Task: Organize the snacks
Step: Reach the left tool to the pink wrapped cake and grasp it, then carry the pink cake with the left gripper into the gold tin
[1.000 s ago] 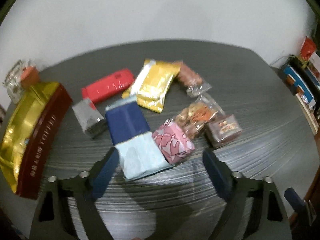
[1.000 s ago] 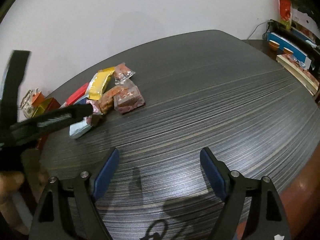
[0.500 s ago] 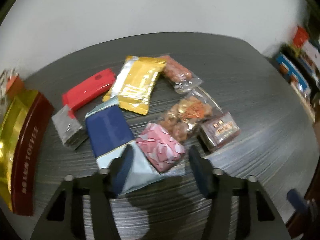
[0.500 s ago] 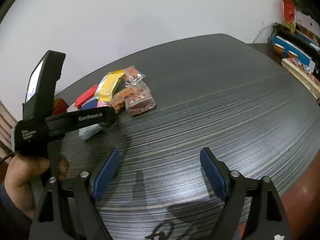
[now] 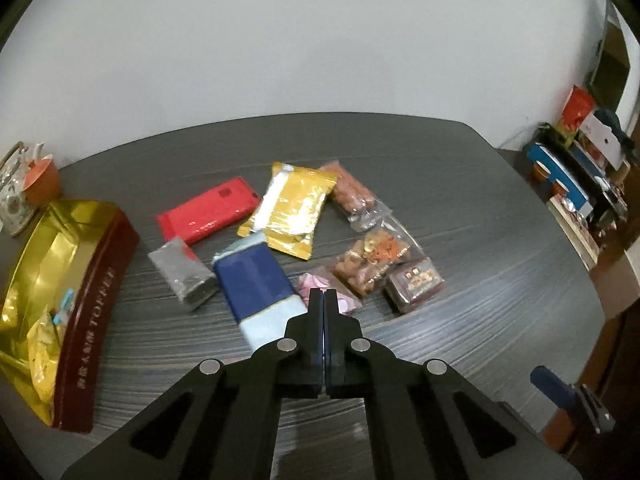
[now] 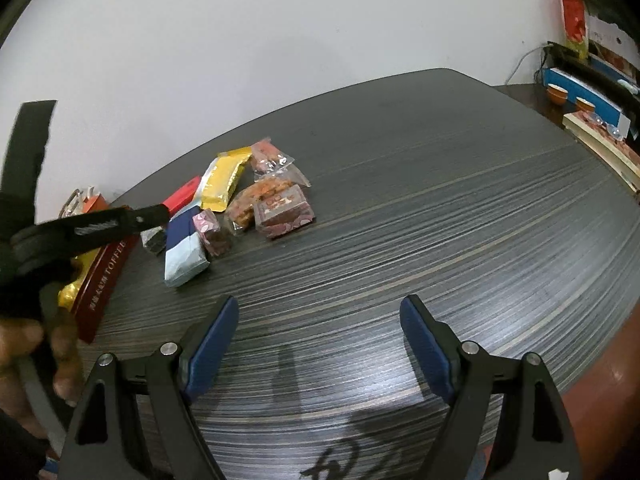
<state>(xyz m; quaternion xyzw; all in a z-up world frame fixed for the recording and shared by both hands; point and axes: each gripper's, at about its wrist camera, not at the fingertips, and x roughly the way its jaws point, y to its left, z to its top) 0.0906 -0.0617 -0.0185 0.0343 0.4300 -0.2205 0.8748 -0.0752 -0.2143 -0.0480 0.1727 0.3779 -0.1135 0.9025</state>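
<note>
Here, the left wrist view alone shows the left gripper [image 5: 323, 294] closed on nothing above the snacks [image 5: 298, 236], beside the toffee tin [image 5: 86, 320]. The right view alone shows the right gripper [image 6: 318, 344] open (empty) over the dark striped table [image 6: 440, 220]; white wall behind.

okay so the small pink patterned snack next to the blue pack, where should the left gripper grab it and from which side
Grip the pink patterned snack across its two short sides, coming down from above. It is a small blocky packet lying flat, touching the blue pack on one side and close to the clear bag of brown snacks on the other, so a level approach looks crowded. The left gripper is shut and empty; open it first.
</note>
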